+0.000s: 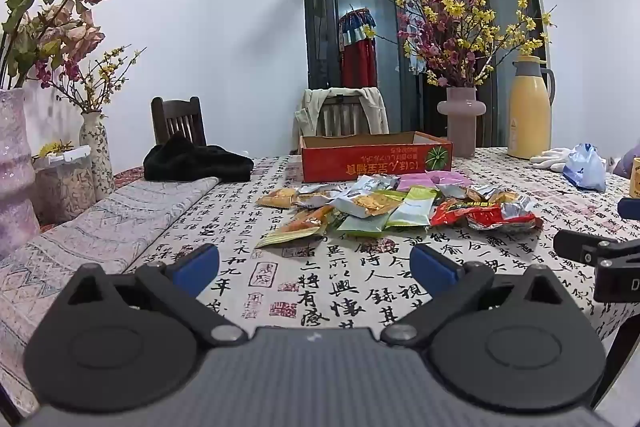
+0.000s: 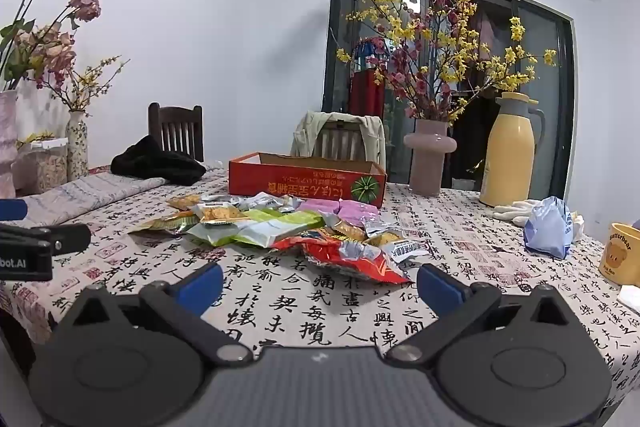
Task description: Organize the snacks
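Both claws hung spread and empty: left gripper (image 1: 315, 269), right gripper (image 2: 320, 285) at bottom of frame. Loose heap of crinkly foil snack packets (image 2: 280, 231) lay mid-frame, just before the open red cardboard box (image 2: 306, 179). Sorting prob. not begun; next: approach & pinch the nearest red packet (image 2: 348, 259).

Left wrist view: low at the worktop's (image 1: 360, 279) near edge, facing the far wall.
Right wrist view: just right of it, facing likewise.
Shared: snack pile (image 1: 384, 207) (image 2: 280, 227), red box (image 1: 376, 155) (image 2: 308, 179), far flowers.
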`<state>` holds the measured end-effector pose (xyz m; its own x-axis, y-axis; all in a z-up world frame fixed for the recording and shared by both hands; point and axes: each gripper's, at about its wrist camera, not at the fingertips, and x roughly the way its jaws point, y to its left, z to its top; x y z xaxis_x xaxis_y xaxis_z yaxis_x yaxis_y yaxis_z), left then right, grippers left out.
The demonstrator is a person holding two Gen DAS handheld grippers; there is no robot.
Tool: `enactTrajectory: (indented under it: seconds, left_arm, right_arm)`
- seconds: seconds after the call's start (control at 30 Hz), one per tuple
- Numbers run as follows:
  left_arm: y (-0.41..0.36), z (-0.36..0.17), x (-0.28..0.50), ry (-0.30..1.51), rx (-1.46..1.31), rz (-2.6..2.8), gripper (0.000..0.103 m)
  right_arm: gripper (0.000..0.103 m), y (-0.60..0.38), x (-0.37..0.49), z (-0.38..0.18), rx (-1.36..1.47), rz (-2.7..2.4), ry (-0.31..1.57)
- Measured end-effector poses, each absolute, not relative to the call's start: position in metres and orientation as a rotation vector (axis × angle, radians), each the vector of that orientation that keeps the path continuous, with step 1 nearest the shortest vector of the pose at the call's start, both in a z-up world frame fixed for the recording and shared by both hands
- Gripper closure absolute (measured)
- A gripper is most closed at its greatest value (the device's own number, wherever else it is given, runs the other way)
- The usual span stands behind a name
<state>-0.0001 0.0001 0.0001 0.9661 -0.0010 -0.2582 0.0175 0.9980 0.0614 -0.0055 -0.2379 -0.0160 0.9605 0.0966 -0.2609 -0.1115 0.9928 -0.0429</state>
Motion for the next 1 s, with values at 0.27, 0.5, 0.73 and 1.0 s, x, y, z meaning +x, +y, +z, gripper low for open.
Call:
enactTrajectory:
  seconds: [0.27, 0.5, 0.73, 1.0]
  left_arm:
    - [0.0012, 0.0005, 0.0015, 0.261, 0.063, -0.007, 0.0]
    - [0.0004, -0.0019, -0.0004, 0.257, 0.069, -0.006, 0.0]
    - [-0.0007, -0.0002, -0.0008, 0.257, 0.07, -0.005, 0.0]
    - [-0.0016, 0.0006, -0.001, 0.249, 0.077, -0.01, 0.0]
  right_arm:
    - [0.0, -0.2374, -0.0062, -0.0153, -0.066, 0.106, 0.265]
    - [0.0, -0.2379, -0.0054, -0.0164, -0.064, 0.106, 0.267]
    - [0.0, -0.2388, -0.005, -0.0162, -0.058, 0.105, 0.266]
    - [0.0, -0.24, -0.0051, -0.017, -0.058, 0.103, 0.262]
